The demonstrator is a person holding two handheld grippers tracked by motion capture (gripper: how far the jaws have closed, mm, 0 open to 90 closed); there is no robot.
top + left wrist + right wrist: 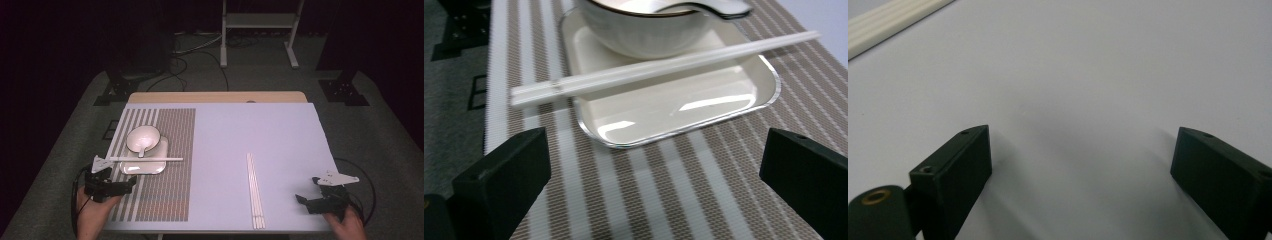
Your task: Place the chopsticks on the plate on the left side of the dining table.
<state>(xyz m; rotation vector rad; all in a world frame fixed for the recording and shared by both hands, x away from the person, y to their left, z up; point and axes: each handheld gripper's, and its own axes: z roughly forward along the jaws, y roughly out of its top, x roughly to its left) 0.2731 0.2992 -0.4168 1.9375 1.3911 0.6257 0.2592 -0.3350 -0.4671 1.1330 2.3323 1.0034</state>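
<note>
1. Chopsticks [659,67], a white pair, lie across the rim of a rectangular tray [744,102], bridging it from side to side, with one end jutting out over the striped placemat [664,200] toward the surface's left edge.
2. Bowl [142,137] sits on the far part of the same tray, just behind the pair, with a spoon [145,146] resting in it.
3. Left gripper [131,183] hovers over the placemat near the surface's front-left corner, its jaws spread wide with nothing between them; the pair lies just beyond them and apart from them.
4. Risk, as I judge it: the pair rests only on two thin rim edges, so a brush from the nearby gripper or its cable could roll it into the tray or off onto the placemat.
5. A knock to the overhanging end could also swing the pair against the bowl and unsettle the spoon.
6. Right gripper [302,200] sits near the front-right corner, its jaws also wide apart and holding nothing, over bare surface [280,130].
7. More chopsticks [255,192] lie straight on the surface between the placemat and that gripper, running toward the front edge; a careless sweep there could push them off it.
</note>
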